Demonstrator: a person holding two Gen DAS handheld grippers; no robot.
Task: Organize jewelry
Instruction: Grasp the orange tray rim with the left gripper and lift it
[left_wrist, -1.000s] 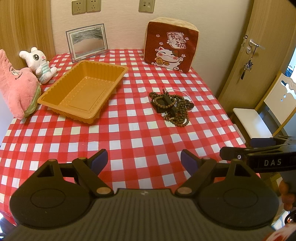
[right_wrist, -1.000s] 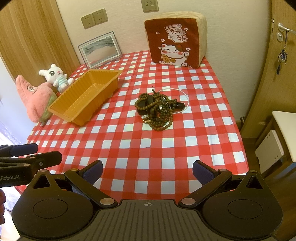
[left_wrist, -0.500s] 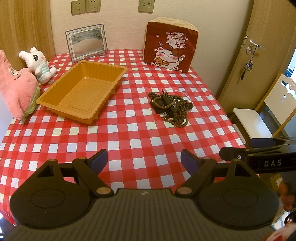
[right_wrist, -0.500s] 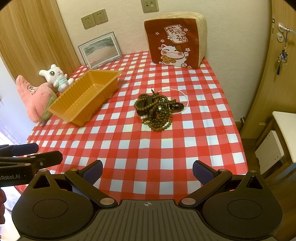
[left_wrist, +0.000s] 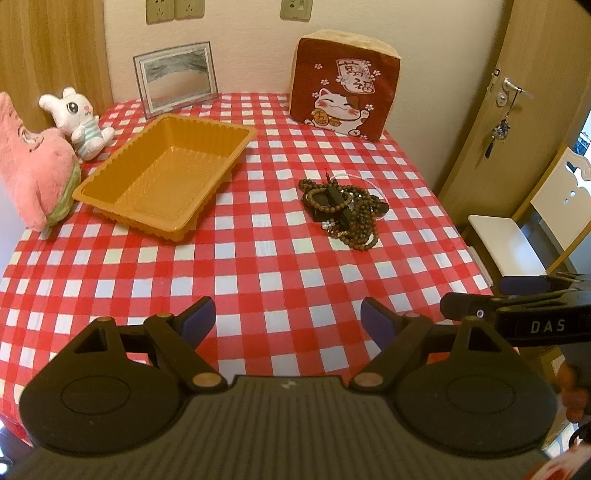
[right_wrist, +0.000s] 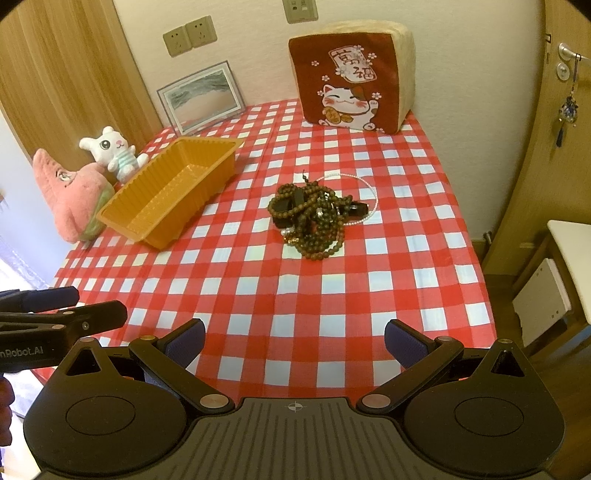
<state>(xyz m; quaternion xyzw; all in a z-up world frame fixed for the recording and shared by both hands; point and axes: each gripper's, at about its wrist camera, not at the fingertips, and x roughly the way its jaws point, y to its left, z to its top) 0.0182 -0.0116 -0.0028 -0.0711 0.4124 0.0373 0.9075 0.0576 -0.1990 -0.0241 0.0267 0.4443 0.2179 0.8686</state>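
Observation:
A tangled pile of brown bead bracelets and necklaces (left_wrist: 341, 208) (right_wrist: 312, 218) lies on the red checked tablecloth, right of centre, with a thin white bead strand (right_wrist: 371, 190) looped around its far side. An empty orange plastic tray (left_wrist: 166, 177) (right_wrist: 171, 190) sits to its left. My left gripper (left_wrist: 286, 317) hovers open over the near part of the table, well short of the pile. My right gripper (right_wrist: 293, 339) is open too, held near the front edge, with nothing between its fingers. Each gripper shows at the edge of the other's view.
A pink plush (left_wrist: 31, 164) and a white bunny plush (left_wrist: 79, 122) sit left of the tray. A framed picture (left_wrist: 175, 79) and a lucky-cat cushion (left_wrist: 341, 96) stand by the back wall. A door (left_wrist: 528, 110) and a white chair (left_wrist: 535, 229) are on the right.
Both views have barely shifted; the left gripper has drifted slightly, and the pile and tray have not moved. Both grippers stay open.

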